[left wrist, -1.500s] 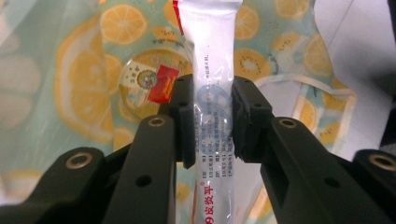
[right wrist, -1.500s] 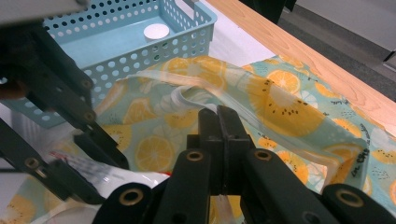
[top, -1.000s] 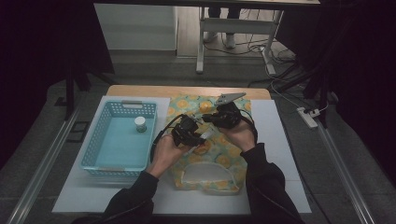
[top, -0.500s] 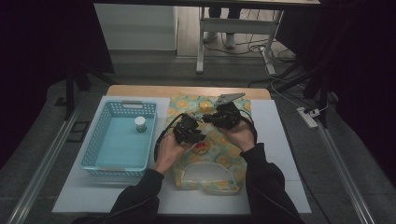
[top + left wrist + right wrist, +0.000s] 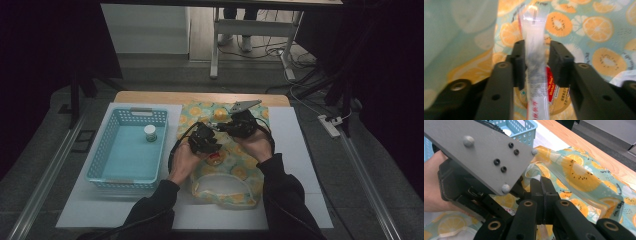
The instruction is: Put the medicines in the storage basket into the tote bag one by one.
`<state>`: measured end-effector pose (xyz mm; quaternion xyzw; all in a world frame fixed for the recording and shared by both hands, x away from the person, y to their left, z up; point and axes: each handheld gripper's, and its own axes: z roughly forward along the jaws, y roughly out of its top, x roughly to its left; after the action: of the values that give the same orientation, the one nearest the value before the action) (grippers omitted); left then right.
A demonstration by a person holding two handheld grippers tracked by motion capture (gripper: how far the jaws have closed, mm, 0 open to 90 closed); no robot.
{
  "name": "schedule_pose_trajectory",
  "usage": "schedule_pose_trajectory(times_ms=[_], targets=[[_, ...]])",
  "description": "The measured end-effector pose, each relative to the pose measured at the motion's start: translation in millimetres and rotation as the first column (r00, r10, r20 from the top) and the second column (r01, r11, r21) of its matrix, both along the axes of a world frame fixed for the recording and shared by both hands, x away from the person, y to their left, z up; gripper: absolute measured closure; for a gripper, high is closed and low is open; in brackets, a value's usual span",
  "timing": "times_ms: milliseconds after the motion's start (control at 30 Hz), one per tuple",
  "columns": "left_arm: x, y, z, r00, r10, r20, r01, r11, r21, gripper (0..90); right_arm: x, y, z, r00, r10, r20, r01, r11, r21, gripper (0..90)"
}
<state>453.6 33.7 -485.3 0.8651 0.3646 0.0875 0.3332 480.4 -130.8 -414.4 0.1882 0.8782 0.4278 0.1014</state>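
The long clear plastic sachet with red print (image 5: 535, 62) stands between the black jaws of the left gripper (image 5: 536, 62), above a round yellow-lidded cup with a red label (image 5: 550, 96) that lies on the teal cloth printed with orange slices (image 5: 604, 27). The left jaws have just been opening; a gap shows between the sachet and the right-hand pad, so they no longer press it. The right gripper (image 5: 541, 187) has its jaws pressed together on the sachet's thin end (image 5: 541, 230), so the sachet hangs between both tools. In the high view the two grippers meet over the cloth, beside a light blue plastic basket (image 5: 107, 145) holding a small white-capped jar (image 5: 150, 133).
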Motion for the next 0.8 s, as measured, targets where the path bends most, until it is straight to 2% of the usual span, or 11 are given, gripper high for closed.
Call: schedule_pose_trajectory(times_ms=[67, 233, 400, 500, 600, 800], targets=[[-1.2, 1.0, 1.8, 1.0000, -0.005, 0.002, 0.005, 1.0000, -0.005, 59.9, -0.1, -0.1, 0.2, 1.0000, 0.000, 0.001, 0.000, 1.0000, 0.001, 90.0], [-4.8, 4.1, 4.5, 0.9986, -0.046, -0.027, 0.045, 0.9981, -0.043, 52.0, -0.3, 0.4, 0.0, 1.0000, 0.003, 0.004, -0.003, 1.0000, 0.002, 90.0], [-12.0, 7.9, 10.0, 0.9953, -0.093, -0.028, 0.090, 0.9915, -0.094, 44.5, -0.5, 0.5, 0.0, 1.0000, 0.001, 0.002, -0.001, 1.0000, 0.001, 90.0], [-17.0, 8.6, 15.1, 0.9957, -0.091, -0.016, 0.089, 0.9900, -0.109, 40.2, -0.6, 0.7, -0.3, 1.0000, -0.001, 0.002, 0.001, 1.0000, 0.001, 90.0], [-22.0, 9.9, 21.3, 0.9945, -0.100, -0.031, 0.095, 0.9867, -0.132, 36.0, -0.9, 1.0, -0.4, 1.0000, -0.001, -0.001, 0.001, 1.0000, 0.001, 90.0], [-31.5, 14.4, 30.9, 0.9939, -0.110, -0.004, 0.108, 0.9849, -0.135, 23.1, -1.0, 1.0, -0.3, 1.0000, 0.001, 0.003, -0.001, 1.0000, 0.000, 90.0]])
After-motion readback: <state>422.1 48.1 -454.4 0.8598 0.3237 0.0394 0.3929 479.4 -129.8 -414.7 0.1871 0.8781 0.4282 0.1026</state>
